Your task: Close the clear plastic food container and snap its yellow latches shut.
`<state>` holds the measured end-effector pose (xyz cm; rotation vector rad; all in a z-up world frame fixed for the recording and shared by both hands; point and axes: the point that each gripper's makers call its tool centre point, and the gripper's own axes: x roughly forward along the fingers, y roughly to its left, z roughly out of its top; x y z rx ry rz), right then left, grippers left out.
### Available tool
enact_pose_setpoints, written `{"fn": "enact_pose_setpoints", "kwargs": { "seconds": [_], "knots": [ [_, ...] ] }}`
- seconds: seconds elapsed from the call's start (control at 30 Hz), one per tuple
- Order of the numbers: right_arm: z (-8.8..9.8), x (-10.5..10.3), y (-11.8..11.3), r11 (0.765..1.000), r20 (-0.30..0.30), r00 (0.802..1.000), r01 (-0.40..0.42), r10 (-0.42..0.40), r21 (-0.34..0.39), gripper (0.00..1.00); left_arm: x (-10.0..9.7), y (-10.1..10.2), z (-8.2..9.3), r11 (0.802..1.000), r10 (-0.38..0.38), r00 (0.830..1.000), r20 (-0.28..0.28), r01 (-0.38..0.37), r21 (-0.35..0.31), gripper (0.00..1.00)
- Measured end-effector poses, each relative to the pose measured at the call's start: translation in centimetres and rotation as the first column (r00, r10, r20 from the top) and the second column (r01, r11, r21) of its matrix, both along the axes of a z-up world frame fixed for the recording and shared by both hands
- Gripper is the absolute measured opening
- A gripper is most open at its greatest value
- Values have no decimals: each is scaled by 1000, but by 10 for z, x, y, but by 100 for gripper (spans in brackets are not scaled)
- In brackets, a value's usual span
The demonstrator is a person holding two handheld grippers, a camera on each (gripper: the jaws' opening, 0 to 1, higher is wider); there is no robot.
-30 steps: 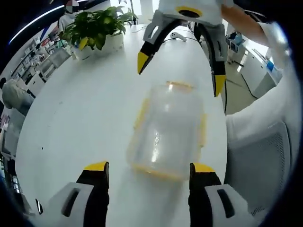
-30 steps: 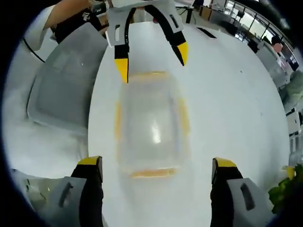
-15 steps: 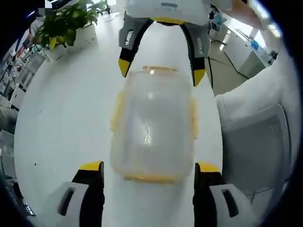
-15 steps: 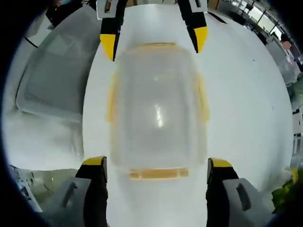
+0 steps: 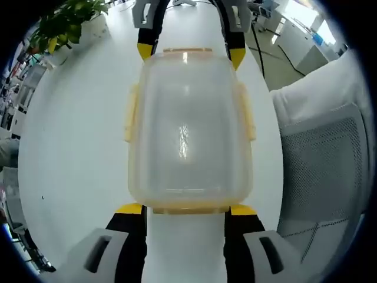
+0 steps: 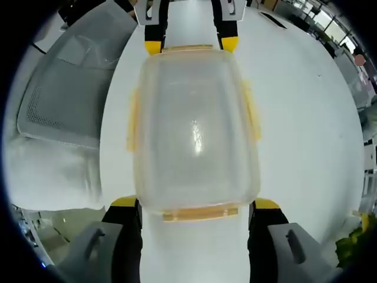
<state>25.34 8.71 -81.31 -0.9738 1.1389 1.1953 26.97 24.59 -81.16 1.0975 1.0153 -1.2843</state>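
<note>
Now we see the clear, rounded plastic container with yellow latches on the glossy white bench; left gripper at 6 o'clock, right gripper opposite, both spread.

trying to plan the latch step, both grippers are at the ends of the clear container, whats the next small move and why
Probably lower each gripper onto its end latch and press. The clear plastic food container sits on the white table with its lid on, and the left gripper and right gripper, both open, straddle the opposite yellow end latches. Whether any latch is already snapped is hard to tell.
</note>
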Motion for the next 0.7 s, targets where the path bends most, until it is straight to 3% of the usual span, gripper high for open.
{"fn": "enact_pose_setpoints", "kwargs": {
  "seconds": [0.07, 0.13, 0.2, 0.3, 0.4, 0.57, 0.7],
  "knots": [
    [1, -1, 3, 1000, -16, 1000, 16, -16, 0, 61, 0, 7, -1, 1000, -2, 1000, 9, 2, 7, 43],
    [-1, 4, 9, 999, 11, 1000, -22, 21, 25, 60, 6, 14, 0, 998, -54, 997, 60, 54, 15, 32],
    [-2, 4, 10, 999, 18, 999, -41, 41, 12, 60, 14, 14, 5, 998, -51, 995, 89, 54, -27, 27],
    [-3, 8, 11, 997, 43, 996, -74, 74, -14, 60, 22, 14, 14, 996, 59, 996, 74, -54, -74, 47],
    [-2, 8, 10, 997, 42, 996, -77, 78, -21, 60, 23, 10, 21, 995, -10, 995, 104, 20, -101, 44],
    [-1, 12, 8, 993, 46, 993, -110, 112, -30, 60, 15, 10, 18, 995, 3, 997, 71, 4, -101, 46],
    [3, 10, 13, 997, 16, 997, -73, 73, 19, 60, 5, 7, 18, 989, 62, 998, 11, -60, -132, 60]
  ]
}}
